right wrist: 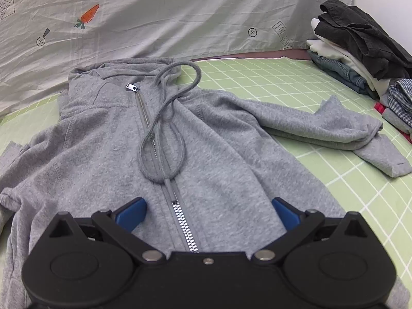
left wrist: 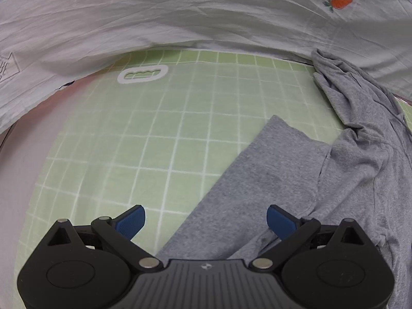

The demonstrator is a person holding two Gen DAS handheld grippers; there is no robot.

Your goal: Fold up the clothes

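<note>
A grey zip-up hoodie [right wrist: 103, 154] lies face up on a green checked cover [right wrist: 257, 77], zipper [right wrist: 144, 113] closed, drawstring [right wrist: 164, 134] looped over the chest. Its right sleeve [right wrist: 322, 128] stretches out and doubles back. My right gripper [right wrist: 208, 211] hovers open over the lower zipper, nothing between its blue pads [right wrist: 131, 213]. In the left wrist view the hoodie's other sleeve [left wrist: 257, 175] runs diagonally toward the camera. My left gripper [left wrist: 206, 221] stands open above that sleeve's lower part, holding nothing.
A stack of folded clothes [right wrist: 360, 51] sits at the far right of the green cover. A pale grey sheet with a carrot print [right wrist: 88, 15] rises behind the cover. The green cover [left wrist: 154, 141] left of the sleeve carries a white oval print [left wrist: 143, 74].
</note>
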